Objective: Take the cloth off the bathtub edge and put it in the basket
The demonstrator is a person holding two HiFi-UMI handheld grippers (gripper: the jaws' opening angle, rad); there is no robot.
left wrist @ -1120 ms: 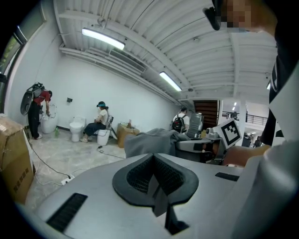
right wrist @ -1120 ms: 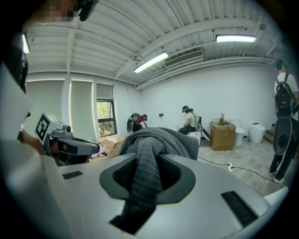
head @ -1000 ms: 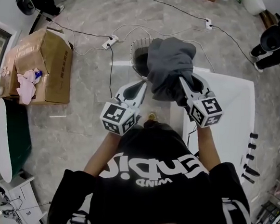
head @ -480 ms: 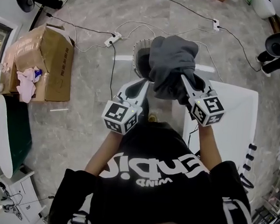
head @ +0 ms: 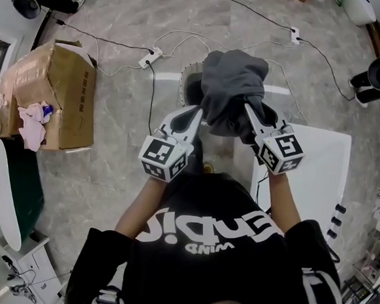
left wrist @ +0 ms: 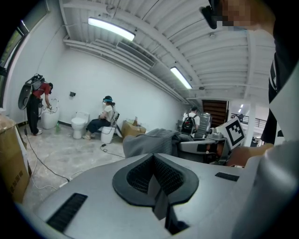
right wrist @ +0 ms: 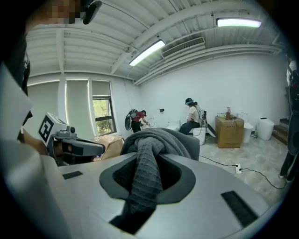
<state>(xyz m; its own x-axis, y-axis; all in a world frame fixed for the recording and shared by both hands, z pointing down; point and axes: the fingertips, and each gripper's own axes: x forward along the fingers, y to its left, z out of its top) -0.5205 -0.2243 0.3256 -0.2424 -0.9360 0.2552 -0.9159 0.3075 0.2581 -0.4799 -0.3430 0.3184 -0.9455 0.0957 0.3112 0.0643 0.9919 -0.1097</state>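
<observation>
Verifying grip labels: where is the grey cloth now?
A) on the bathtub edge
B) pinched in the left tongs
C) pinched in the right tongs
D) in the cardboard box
C: the grey cloth runs between the jaws of the right tongs; the left tongs are shut on nothing.

- The cloth (head: 232, 79) is seen as matt grey fabric, rough with a waffle weave.
- The left claw (left wrist: 156, 179) and right claw (right wrist: 145, 173) are cased in smooth matt grey plastic.
- The floor (head: 110, 168) is laid in faintly glossy marbled grey tile.
- The box (head: 70, 99) is made of matt brown cardboard.
- The bathtub (head: 320, 168) is finished smooth and white.
</observation>
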